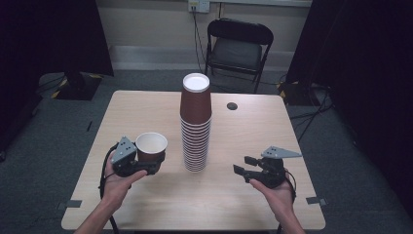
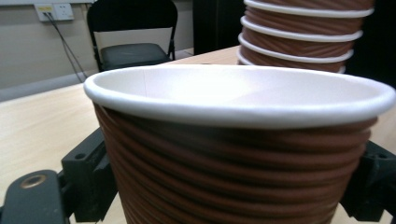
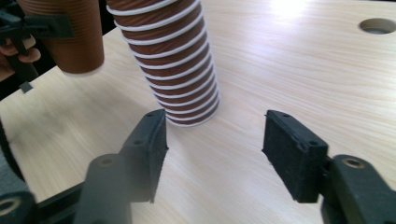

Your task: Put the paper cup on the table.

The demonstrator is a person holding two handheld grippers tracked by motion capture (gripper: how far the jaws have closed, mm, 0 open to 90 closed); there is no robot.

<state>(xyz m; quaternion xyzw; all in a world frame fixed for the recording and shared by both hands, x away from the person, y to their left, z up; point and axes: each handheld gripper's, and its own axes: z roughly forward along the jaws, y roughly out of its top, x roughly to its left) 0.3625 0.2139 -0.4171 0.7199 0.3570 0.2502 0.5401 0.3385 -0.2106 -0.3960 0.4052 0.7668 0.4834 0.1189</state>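
Left of centre in the high view, the left hand-held gripper point(image 1: 148, 165) grips a single brown ribbed paper cup with a white rim point(image 1: 151, 147), its jaws closed against the cup's sides. That cup stands upright, mouth up, its white inside bare as far as can be seen. Its bottom edge is cut off in the left gripper view, though the right gripper view shows it clear of the pale wooden tabletop point(image 1: 243, 195). Just to its right, at the middle of the frame, rises a tall stack of upside-down brown ribbed paper cups point(image 1: 196, 124), base on the tabletop. At lower right the right hand-held gripper point(image 1: 245, 165) has its jaws wide apart with nothing between them, near the stack but not touching it. The stack's top is cut off in both gripper views.
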